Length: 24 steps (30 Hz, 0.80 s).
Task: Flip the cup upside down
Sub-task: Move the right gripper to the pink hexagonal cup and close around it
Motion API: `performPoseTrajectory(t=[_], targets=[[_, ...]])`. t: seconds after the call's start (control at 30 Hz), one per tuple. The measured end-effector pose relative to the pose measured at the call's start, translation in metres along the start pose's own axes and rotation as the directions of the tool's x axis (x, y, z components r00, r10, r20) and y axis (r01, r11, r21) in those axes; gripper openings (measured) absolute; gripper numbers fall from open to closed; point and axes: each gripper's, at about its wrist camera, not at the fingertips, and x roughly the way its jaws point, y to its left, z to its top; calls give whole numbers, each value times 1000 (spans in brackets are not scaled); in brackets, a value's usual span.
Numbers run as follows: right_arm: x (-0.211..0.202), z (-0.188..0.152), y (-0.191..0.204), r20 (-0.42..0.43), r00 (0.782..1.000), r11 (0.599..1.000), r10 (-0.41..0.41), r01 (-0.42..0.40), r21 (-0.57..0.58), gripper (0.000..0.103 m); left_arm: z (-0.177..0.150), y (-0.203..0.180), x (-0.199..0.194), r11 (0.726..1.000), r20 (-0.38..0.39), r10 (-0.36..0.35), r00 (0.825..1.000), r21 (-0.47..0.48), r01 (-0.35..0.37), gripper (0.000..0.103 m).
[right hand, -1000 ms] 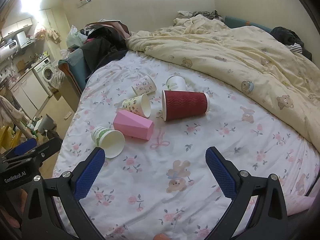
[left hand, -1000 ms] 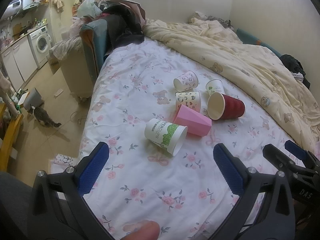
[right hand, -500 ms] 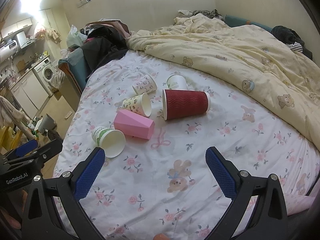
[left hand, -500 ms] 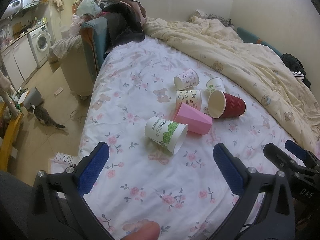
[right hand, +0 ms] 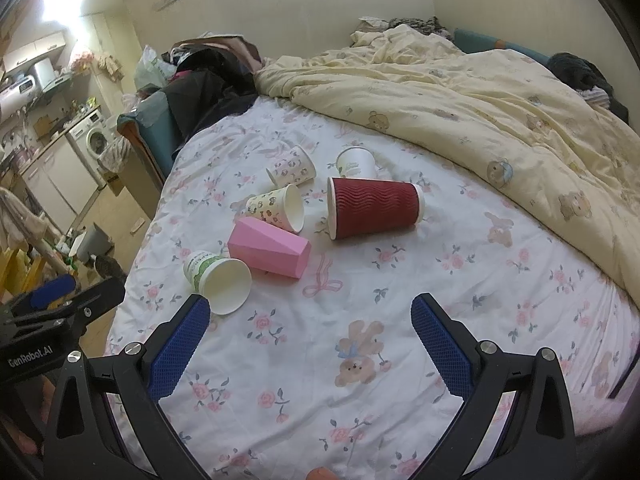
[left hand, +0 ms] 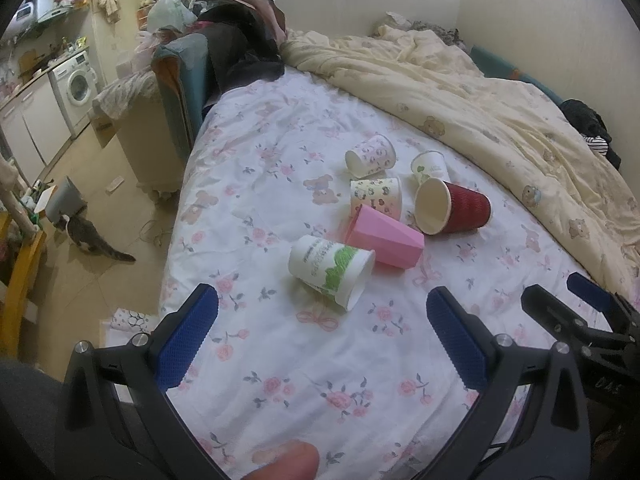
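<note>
Several cups lie on their sides on the floral bed sheet [left hand: 304,360]. A white-and-green paper cup [left hand: 330,270] [right hand: 218,278] is nearest. Behind it lie a pink faceted cup [left hand: 384,236] [right hand: 270,246], a dark red ribbed cup [left hand: 452,206] [right hand: 374,208], two patterned paper cups [left hand: 376,196] [left hand: 370,155] and a small white cup [left hand: 430,166]. My left gripper [left hand: 320,336] is open and empty, short of the white-and-green cup. My right gripper [right hand: 310,340] is open and empty, in front of the cups.
A cream duvet [right hand: 480,96] covers the bed's right and far side. Dark clothes [left hand: 240,48] are piled at the far left corner. The bed's left edge drops to a floor with a cat [left hand: 86,234] and a washing machine [left hand: 76,84]. Each gripper shows at the other view's edge.
Both views have shifted only slightly; the grippers have drifted a little. The cups have not moved and both grippers stay open.
</note>
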Motion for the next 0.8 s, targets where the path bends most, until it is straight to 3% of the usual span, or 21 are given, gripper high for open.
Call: performPoseTrajectory(t=[0.23, 0.37, 0.43, 0.53, 0.6, 0.63, 0.67, 0.8], targets=[[33, 38, 6, -104, 994, 993, 43, -53, -101, 103, 28, 7, 29, 999, -120, 34, 992, 1, -34, 103], [72, 51, 13, -248, 964, 974, 97, -142, -174, 103, 33, 15, 52, 998, -211, 58, 976, 1, -59, 103], [93, 56, 21, -323, 941, 953, 98, -182, -241, 103, 32, 19, 62, 998, -243, 61, 968, -9, -65, 103], [121, 60, 39, -378, 925, 893, 41, -203, -402, 102, 29, 23, 77, 997, -297, 63, 953, -25, -73, 103], [140, 60, 46, -431, 902, 847, 12, -238, -475, 95, 27, 25, 85, 997, -322, 58, 945, -37, -74, 103], [150, 60, 48, -455, 891, 828, -14, -245, -505, 80, 27, 26, 88, 996, -330, 59, 942, -43, -78, 103], [161, 60, 50, -474, 879, 811, -38, -250, -528, 75, 26, 27, 92, 995, -340, 59, 939, -51, -81, 103], [193, 57, 56, -528, 845, 756, -86, -290, -587, 75, 27, 29, 99, 994, -363, 44, 931, -73, -76, 103]])
